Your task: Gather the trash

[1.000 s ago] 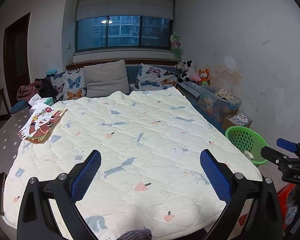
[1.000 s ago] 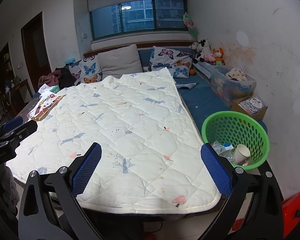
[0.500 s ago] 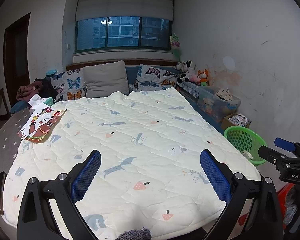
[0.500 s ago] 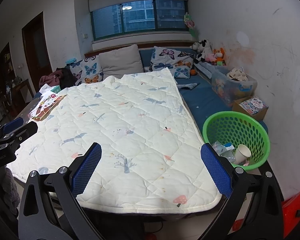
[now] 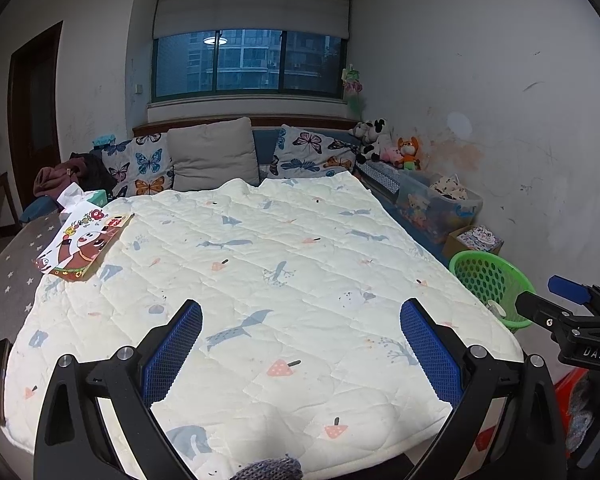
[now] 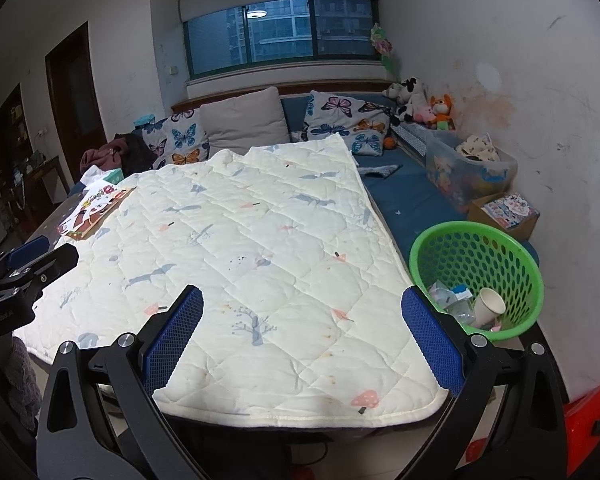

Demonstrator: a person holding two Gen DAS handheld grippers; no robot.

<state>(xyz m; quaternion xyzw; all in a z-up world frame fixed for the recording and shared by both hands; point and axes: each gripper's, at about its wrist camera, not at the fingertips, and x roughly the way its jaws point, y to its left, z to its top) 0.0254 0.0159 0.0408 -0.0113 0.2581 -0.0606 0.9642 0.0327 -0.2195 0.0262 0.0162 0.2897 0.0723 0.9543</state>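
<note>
Both views had drifted slightly since the earlier frame over the quilt [image 5: 284, 264], beside which stood the green basket [image 6: 476, 240] holding a paper cup [image 6: 489, 305], while left gripper [image 5: 300, 356] and right gripper [image 6: 302, 354] gaped empty.

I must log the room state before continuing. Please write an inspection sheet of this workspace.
Surface: white quilt spread flat on the bed; no loose trash seen on it.
Job's things: green basket beside the bed holds a paper cup and plastic wrappers.
Clutter: picture book at the quilt's left edge; tissue box behind it.
Grippers: left gripper and right gripper, jaws open, empty.
Cables: nothing seen.
Surroundings: pillows, plush toys, storage bin.
</note>
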